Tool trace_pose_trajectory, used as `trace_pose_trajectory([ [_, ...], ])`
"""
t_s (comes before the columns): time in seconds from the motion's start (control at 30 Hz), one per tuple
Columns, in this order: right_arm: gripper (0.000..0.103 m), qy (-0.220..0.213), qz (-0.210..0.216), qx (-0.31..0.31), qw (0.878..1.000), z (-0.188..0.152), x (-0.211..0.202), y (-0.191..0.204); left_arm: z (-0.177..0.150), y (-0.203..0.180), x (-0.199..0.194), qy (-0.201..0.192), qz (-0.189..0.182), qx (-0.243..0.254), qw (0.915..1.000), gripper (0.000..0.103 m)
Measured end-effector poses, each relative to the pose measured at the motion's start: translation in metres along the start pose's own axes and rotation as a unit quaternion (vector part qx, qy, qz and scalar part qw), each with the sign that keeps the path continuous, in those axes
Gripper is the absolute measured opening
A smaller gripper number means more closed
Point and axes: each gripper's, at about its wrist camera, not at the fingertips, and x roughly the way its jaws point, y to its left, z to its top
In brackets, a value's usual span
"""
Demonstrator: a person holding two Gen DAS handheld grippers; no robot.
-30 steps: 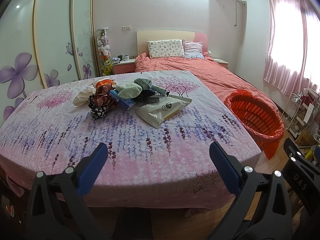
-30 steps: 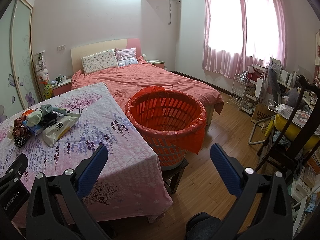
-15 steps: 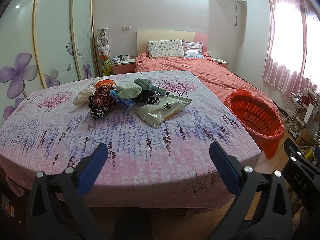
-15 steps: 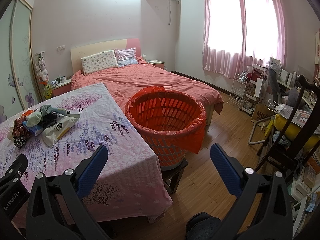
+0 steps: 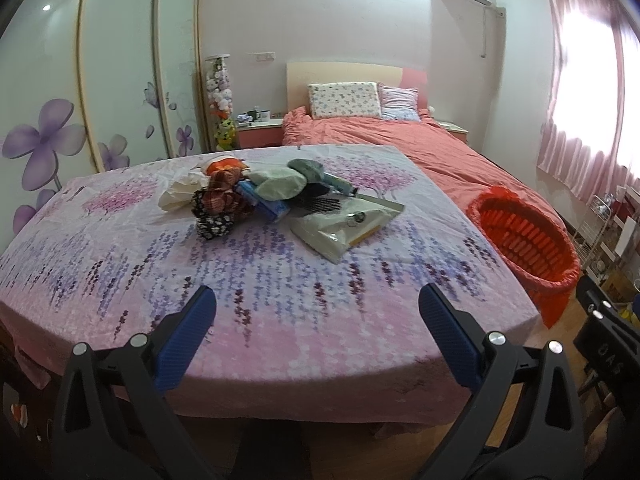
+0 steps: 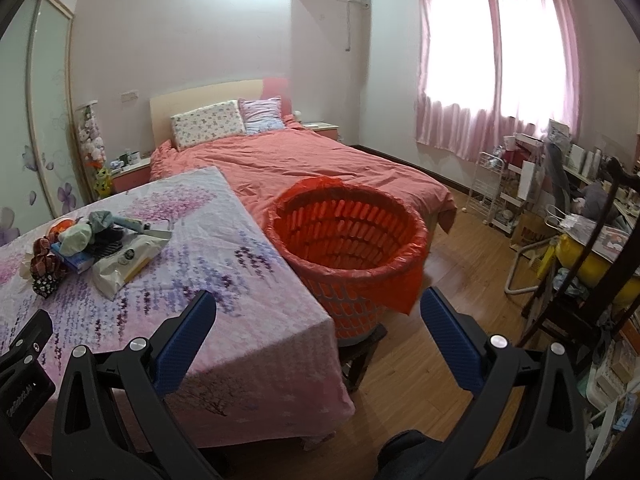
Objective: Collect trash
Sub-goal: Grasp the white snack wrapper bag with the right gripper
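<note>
A heap of trash (image 5: pixel 256 188) lies on the far middle of a table with a purple floral cloth (image 5: pixel 248 280): a white plastic pack (image 5: pixel 344 228), a blue packet (image 5: pixel 262 202), checked cloth bits (image 5: pixel 220 200) and crumpled paper (image 5: pixel 178 196). The same heap (image 6: pixel 92 240) shows at the left in the right wrist view. An orange basket with a red bag liner (image 6: pixel 348 240) stands off the table's right side, also seen as the basket (image 5: pixel 524 236). My left gripper (image 5: pixel 316 320) is open over the table's near edge. My right gripper (image 6: pixel 318 320) is open, short of the basket.
A bed with a salmon cover (image 6: pixel 320 164) stands behind the table and basket. A wardrobe with flower doors (image 5: pixel 100 92) fills the left wall. A wire rack (image 6: pixel 492 192), a dark chair (image 6: pixel 580 280) and a cluttered desk line the right side. Wooden floor (image 6: pixel 440 320) lies right of the basket.
Both views have shifted only slightly. Both grippers stay open, and nothing on the table has moved.
</note>
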Motion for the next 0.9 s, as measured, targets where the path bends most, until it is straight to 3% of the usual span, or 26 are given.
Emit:
trace_pose_trajectory([
  [0.3,0.101,0.009,0.083,-0.022,0.996,0.019,0.029,0.055,0.014,0.074,0.038,0.011,0.054,-0.058,0.9968,0.099],
  [0.6,0.100,0.064,0.152,-0.056,0.985,0.029,0.087,0.141,0.031,0.145,0.070,0.001,0.097,-0.083,0.9918,0.098],
  [0.77,0.098,0.126,0.157,-0.052,0.978,0.034,0.136,0.176,0.036,0.171,0.085,0.012,0.096,-0.111,0.9891,0.098],
  [0.9,0.080,0.198,0.162,-0.031,0.966,0.026,0.168,0.184,0.034,0.180,0.095,0.020,0.090,-0.121,0.9884,0.098],
])
